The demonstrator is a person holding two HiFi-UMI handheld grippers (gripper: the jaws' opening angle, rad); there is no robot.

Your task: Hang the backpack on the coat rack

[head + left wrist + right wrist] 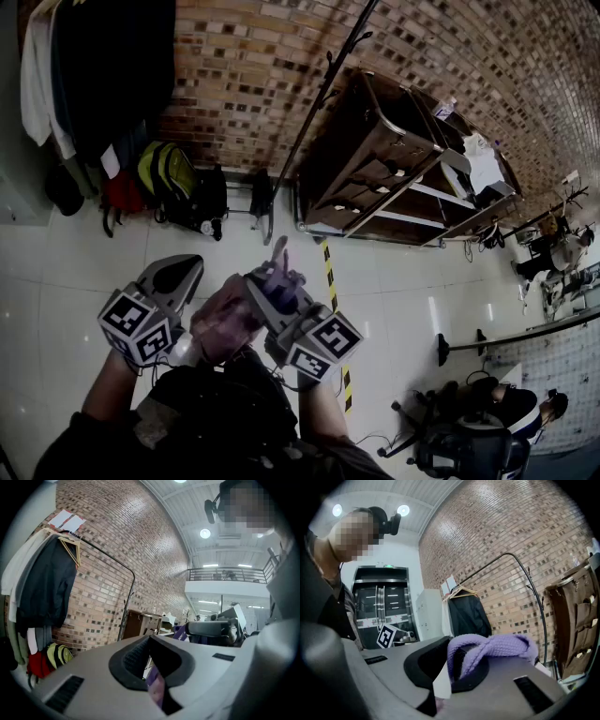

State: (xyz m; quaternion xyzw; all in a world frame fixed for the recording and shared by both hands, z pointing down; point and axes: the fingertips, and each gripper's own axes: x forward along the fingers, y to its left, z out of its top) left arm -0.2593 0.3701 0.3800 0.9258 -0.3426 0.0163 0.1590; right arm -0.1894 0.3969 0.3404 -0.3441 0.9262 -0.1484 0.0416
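Both claws clamped on the purple backpack (223, 324), low in the centre of the head view.

Your left claw (180, 274) is closed down to a narrow slit, and in the left gripper view a fold of purple fabric from the backpack fills that slit. Your right claw (274, 281) is pinched together on the backpack's woven purple strap (501, 648), which loops over its tips, with a white tag (442, 684) caught beside it. The backpack sits between the two claws and touches both. The coat rack (319, 103) is a black pole slanting across the upper middle of the head view, in front of the brick wall (244, 66) and well apart from the backpack. A wooden cabinet (384, 159) stands to the pole's right, and dark jackets (108, 66) hang at the upper left.
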